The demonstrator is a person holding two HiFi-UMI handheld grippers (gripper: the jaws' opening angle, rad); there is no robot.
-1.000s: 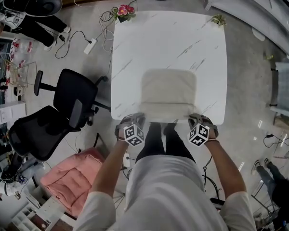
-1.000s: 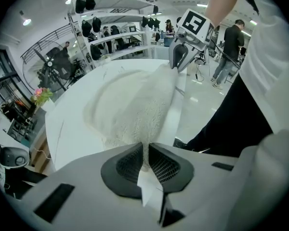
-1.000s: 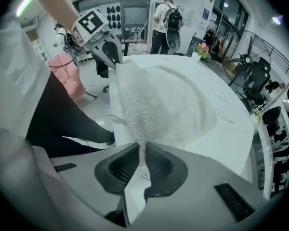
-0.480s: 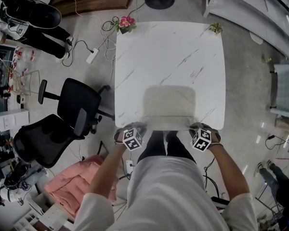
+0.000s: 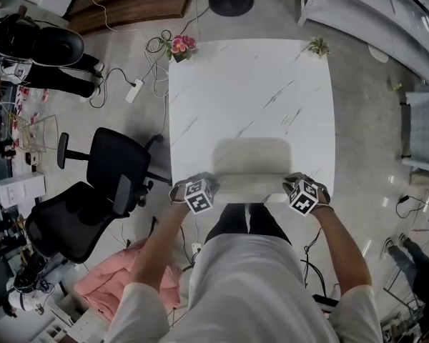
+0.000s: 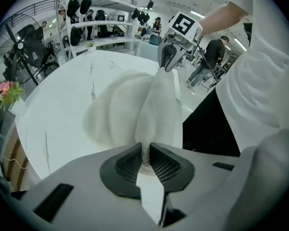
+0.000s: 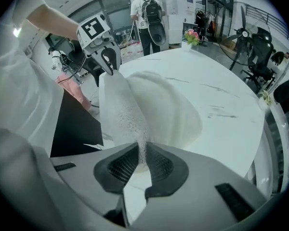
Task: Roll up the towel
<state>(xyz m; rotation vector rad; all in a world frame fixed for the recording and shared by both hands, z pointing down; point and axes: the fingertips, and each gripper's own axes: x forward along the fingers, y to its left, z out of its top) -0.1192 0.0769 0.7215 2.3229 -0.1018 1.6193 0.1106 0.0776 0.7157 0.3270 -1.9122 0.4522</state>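
Note:
A cream towel [image 5: 250, 164] lies on the white marble table [image 5: 250, 84], close to its near edge. My left gripper [image 5: 206, 184] pinches the towel's near left corner and my right gripper [image 5: 294, 184] pinches the near right corner. The near edge is raised between them. In the left gripper view the towel [image 6: 135, 105] runs up from the left gripper [image 6: 144, 158] to the right gripper [image 6: 167, 64]. In the right gripper view the cloth [image 7: 154, 105] sits between the right gripper's [image 7: 142, 160] pads. Both sets of jaws are opening, with cloth still pressed between the pads.
Black office chairs [image 5: 107, 164] and a pink cushion [image 5: 154, 284] stand left of the table. A flower pot [image 5: 180, 46] and a small plant [image 5: 317, 46] sit on the table's far corners. Cables and a power strip [image 5: 134, 90] lie on the floor.
Both grippers have lifted the towel's near edge and carried it a little toward the far side. The visible towel looks shorter front to back.

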